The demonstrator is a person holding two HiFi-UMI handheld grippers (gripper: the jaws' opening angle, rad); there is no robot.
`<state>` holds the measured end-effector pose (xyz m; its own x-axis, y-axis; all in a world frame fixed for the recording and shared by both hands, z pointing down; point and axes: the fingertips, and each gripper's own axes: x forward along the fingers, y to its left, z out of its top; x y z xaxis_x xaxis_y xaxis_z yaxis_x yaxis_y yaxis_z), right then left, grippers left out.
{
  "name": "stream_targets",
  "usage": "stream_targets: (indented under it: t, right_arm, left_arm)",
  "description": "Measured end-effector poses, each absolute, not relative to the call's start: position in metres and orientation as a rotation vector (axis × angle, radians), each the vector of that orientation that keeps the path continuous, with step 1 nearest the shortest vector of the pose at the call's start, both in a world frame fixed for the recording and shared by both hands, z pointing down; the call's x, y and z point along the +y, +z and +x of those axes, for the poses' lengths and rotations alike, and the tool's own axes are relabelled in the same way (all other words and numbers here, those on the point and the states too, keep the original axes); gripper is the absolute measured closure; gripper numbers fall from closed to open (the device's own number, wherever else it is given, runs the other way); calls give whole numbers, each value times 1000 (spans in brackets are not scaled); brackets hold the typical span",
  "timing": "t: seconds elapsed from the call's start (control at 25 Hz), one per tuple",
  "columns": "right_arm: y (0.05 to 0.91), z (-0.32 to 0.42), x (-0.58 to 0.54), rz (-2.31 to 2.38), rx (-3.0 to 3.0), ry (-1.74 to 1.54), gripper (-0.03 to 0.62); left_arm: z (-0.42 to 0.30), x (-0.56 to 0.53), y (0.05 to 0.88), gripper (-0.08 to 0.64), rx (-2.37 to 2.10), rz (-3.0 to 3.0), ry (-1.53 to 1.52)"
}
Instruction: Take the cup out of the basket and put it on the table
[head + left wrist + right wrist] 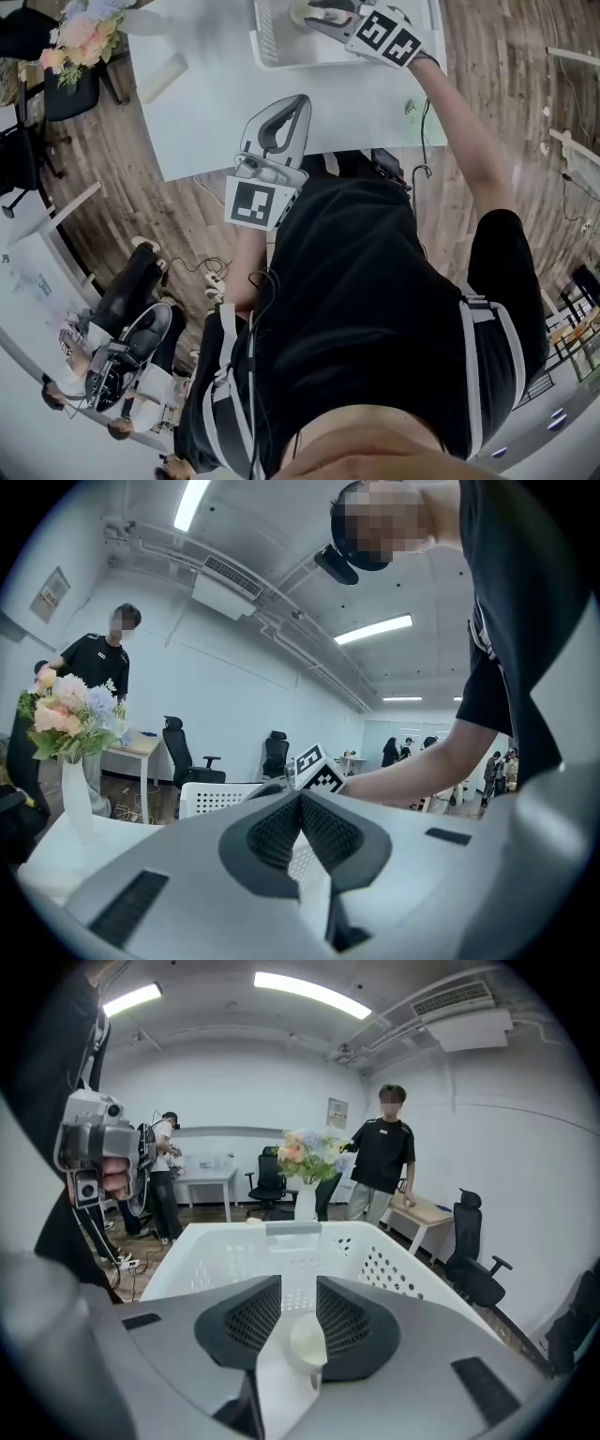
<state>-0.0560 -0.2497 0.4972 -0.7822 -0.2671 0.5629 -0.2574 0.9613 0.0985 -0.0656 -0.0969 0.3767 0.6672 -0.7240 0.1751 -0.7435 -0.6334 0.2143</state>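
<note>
In the head view, our right gripper [319, 13] is at the top, its marker cube trailing behind, and its jaws are inside the white basket [267, 42]. What sits between them is too small to read from up here. Our left gripper [298, 105] is over the near part of the white table [197, 122], short of the basket, tips aimed toward it. Moving to the left gripper view, the two dark pads meet at their tips, pinched together with nothing in them. Just beyond the tips we see the basket's perforated wall, and above it the right gripper's marker cube. Off to the left of the jaws stands a vase of flowers [67, 719] on the table, with a person [101, 663] behind it. In the right gripper view the jaws stand wide apart, and here's the cup [307, 1342]. It's pale and small, down in the gap between the pads and close against the right-hand one. We can't tell whether that pad touches it, and the left pad is clear of it, so nothing is gripped. The basket's floor and far wall spread out ahead of the tips, so the cup is in the basket. Beyond the far rim are the flowers, and the left gripper is off to the left.
</note>
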Motion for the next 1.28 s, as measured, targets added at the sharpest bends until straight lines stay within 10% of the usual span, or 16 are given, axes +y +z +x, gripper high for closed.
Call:
stream_targets:
  t: [1.28]
  right_arm:
    - [631,-80,-262,166,-2180,34,476]
  left_arm:
    - [-86,-116,390,538,-1187,2551,112]
